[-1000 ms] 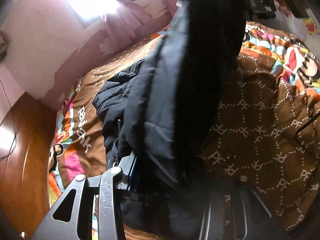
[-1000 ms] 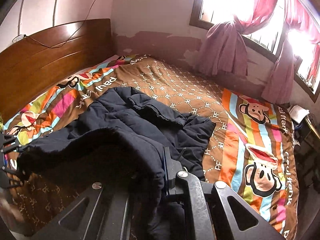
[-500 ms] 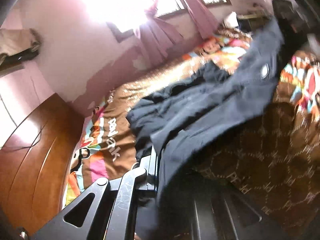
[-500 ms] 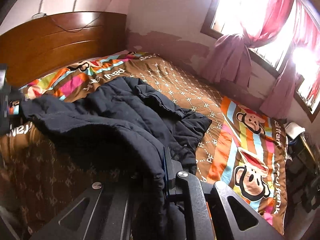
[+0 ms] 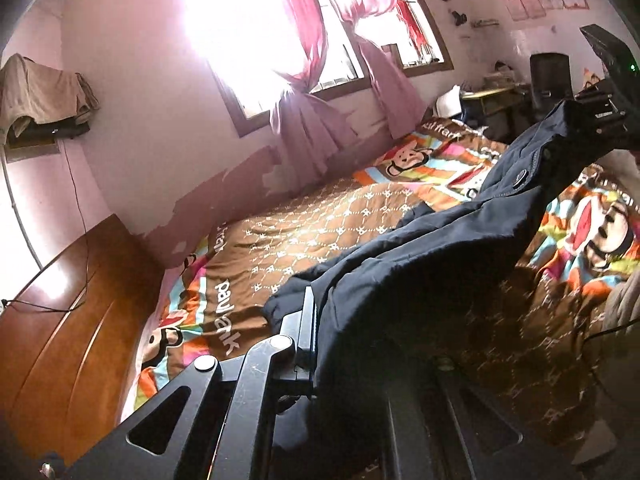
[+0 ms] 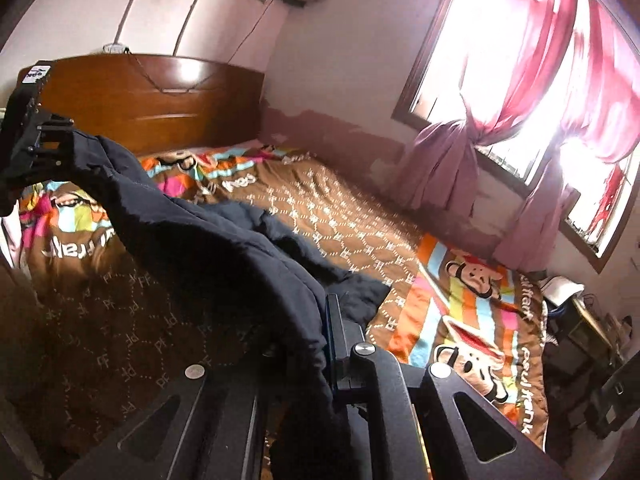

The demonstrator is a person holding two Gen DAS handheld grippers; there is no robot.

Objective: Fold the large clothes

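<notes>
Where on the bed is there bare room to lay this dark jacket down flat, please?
The brown patterned middle of the bedspread is free, bordered by the wooden headboard, the window wall and the striped monkey print. The near side is crowded: the dark navy padded jacket hangs over it between the left gripper and right gripper.

Both grippers, the left gripper (image 5: 316, 320) and the right gripper (image 6: 326, 320), are built of black plastic with triangular cut-outs, silver round screw heads and blue-edged finger pads; scratches are seen on the left.
</notes>
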